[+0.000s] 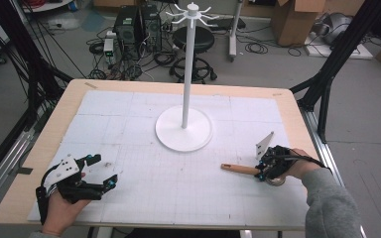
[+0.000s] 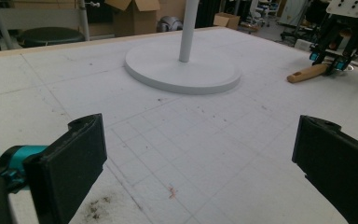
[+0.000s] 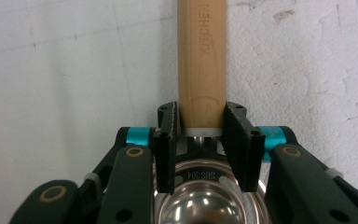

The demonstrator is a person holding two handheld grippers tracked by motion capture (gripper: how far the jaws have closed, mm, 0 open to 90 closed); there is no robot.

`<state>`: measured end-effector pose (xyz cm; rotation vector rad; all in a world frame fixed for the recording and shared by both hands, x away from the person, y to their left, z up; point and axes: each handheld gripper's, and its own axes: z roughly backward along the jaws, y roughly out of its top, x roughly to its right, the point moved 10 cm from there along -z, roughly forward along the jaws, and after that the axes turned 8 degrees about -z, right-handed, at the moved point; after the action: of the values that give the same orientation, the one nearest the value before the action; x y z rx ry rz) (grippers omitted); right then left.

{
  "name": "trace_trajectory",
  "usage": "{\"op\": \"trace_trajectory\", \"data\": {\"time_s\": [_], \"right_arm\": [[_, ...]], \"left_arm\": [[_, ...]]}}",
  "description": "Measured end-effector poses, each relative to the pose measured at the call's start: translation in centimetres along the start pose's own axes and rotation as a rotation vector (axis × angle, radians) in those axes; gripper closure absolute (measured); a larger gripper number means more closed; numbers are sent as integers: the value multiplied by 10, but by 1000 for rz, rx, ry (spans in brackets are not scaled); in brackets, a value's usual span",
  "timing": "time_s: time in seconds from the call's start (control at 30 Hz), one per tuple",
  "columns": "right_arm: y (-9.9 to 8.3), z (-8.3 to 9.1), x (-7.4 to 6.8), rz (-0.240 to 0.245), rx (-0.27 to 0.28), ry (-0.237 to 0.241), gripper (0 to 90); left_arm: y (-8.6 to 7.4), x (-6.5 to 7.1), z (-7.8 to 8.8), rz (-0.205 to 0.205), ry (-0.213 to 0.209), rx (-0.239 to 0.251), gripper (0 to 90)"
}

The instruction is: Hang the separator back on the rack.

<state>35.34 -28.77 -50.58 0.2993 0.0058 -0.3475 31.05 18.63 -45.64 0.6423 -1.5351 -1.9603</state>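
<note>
A utensil with a light wooden handle (image 1: 238,168) and a polished steel bowl (image 3: 205,200) lies on the white gridded mat (image 1: 178,193) at the right. My right gripper (image 1: 259,171) is shut on the handle's base (image 3: 201,60), both pads pressed against its sides just ahead of the bowl. The left gripper view shows that gripper (image 2: 328,63) and the handle (image 2: 307,73) at the far right. My left gripper (image 1: 104,170) rests near the front left corner, open wide, with bare mat between its jaws (image 2: 200,158).
A white stand with a round base (image 1: 184,130), a tall pole and hook arms at the top (image 1: 193,12) stands at mid-table, behind and between the grippers. The wooden table edge (image 1: 144,224) runs along the front. Computers, a stool and boxes sit on the floor beyond.
</note>
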Motion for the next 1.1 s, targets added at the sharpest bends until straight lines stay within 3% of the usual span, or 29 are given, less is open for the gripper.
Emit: {"op": "trace_trajectory", "data": {"time_s": [0.77, 1.1], "right_arm": [[1, 1, -2, 0, 3, -10, 697], [7, 11, -5, -67, 73, -10, 698]], "left_arm": [[1, 0, 0, -1, -1, 1, 34], [1, 0, 1, -3, 1, 3, 34]]}}
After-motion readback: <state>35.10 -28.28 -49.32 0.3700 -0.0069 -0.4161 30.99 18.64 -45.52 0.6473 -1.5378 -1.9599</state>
